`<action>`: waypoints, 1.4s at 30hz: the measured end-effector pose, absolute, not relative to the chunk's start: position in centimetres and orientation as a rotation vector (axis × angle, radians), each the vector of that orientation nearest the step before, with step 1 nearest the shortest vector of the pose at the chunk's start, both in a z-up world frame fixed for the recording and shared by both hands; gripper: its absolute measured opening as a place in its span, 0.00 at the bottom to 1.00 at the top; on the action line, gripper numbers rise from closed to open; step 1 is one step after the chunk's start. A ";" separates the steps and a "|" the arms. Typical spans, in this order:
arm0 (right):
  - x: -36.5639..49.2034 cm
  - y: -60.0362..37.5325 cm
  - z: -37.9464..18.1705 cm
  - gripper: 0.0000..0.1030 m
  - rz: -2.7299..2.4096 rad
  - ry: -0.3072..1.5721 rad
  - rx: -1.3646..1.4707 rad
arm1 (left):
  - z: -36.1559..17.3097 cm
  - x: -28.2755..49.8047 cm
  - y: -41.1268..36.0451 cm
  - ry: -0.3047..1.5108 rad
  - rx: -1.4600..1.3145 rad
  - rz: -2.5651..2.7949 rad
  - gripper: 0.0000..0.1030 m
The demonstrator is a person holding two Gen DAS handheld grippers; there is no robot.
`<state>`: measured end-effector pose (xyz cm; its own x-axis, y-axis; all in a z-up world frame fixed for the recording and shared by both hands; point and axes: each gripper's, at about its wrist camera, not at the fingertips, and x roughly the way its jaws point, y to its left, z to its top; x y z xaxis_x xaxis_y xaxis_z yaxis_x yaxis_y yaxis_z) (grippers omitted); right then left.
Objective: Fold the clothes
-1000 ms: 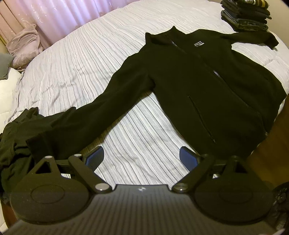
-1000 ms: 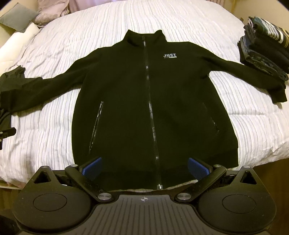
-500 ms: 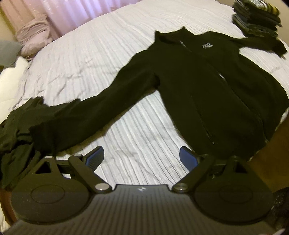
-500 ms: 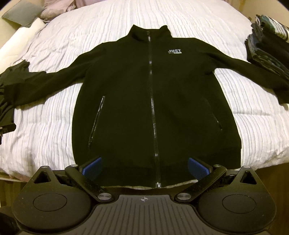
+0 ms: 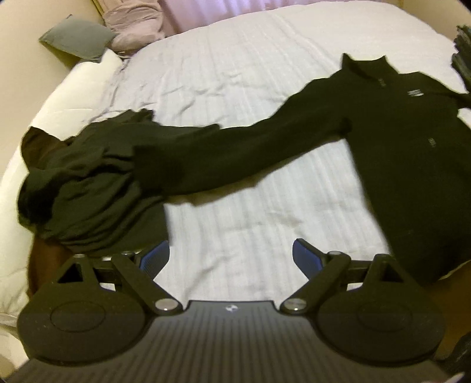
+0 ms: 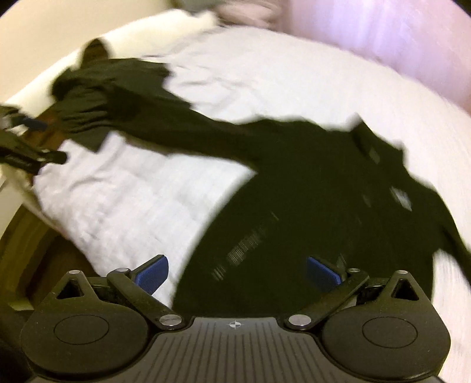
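The black jacket (image 5: 412,176) is spread flat, front up, on the striped white bedspread (image 5: 250,73), its zip closed and a small pale logo on the chest. In the left wrist view it is now seen ahead and to the right of the left claw (image 5: 231,256), with only its near sleeve (image 5: 235,159) stretched across in front of the fingers; a second ago the body of the jacket filled the space ahead of that claw. The sleeve's cuff is laid against a crumpled pile of dark clothes (image 5: 88,182), which is now found just ahead and to the left of the left claw, much larger in the picture than before. A grey pillow (image 5: 76,44) and a pinkish bundle (image 5: 135,26) have come into sight far ahead to the left.

The left claw is held wide open, as it was earlier, with nothing between its blue pads (image 5: 156,259); bare bedspread is seen between them.

In the right wrist view, heavily blurred, the jacket (image 6: 323,206) is now tilted, with its hem beneath the right claw (image 6: 237,272) and the collar ahead to the right, where earlier it was squarely centred. The right claw is likewise wide open and empty, unchanged. The left claw (image 6: 29,153) is seen far to its left, near the dark pile (image 6: 97,97). The stack of folded clothes seen before is no longer in this view.
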<state>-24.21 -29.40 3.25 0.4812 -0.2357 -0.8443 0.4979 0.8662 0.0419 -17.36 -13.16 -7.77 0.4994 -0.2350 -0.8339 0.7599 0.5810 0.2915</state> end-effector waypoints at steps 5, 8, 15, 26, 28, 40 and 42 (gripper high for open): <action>-16.2 -27.5 3.0 0.84 -0.314 0.896 0.193 | -8.7 -13.0 -11.2 0.768 0.833 -0.725 0.86; -10.6 -27.0 2.4 0.73 -0.266 0.873 0.159 | -9.5 -10.2 -10.2 0.709 0.914 -0.813 0.86; 3.0 -27.4 -0.6 0.73 -0.142 0.841 0.161 | -11.4 -4.7 -8.0 0.612 1.094 -0.941 0.86; 18.5 -25.9 -12.1 0.71 -0.127 0.921 -0.126 | -14.0 -0.3 -2.9 0.753 0.940 -0.842 0.86; 19.5 -25.7 -14.1 0.58 -0.141 0.945 -0.195 | -14.7 -0.3 -2.5 0.781 0.931 -0.842 0.86; 10.1 -38.1 -4.8 0.04 -0.380 0.586 0.362 | -14.5 -0.5 -8.3 0.753 0.916 -0.963 0.86; 4.7 -42.6 -1.2 0.03 -0.489 0.448 0.448 | -13.9 -1.1 -11.0 0.719 0.913 -1.010 0.86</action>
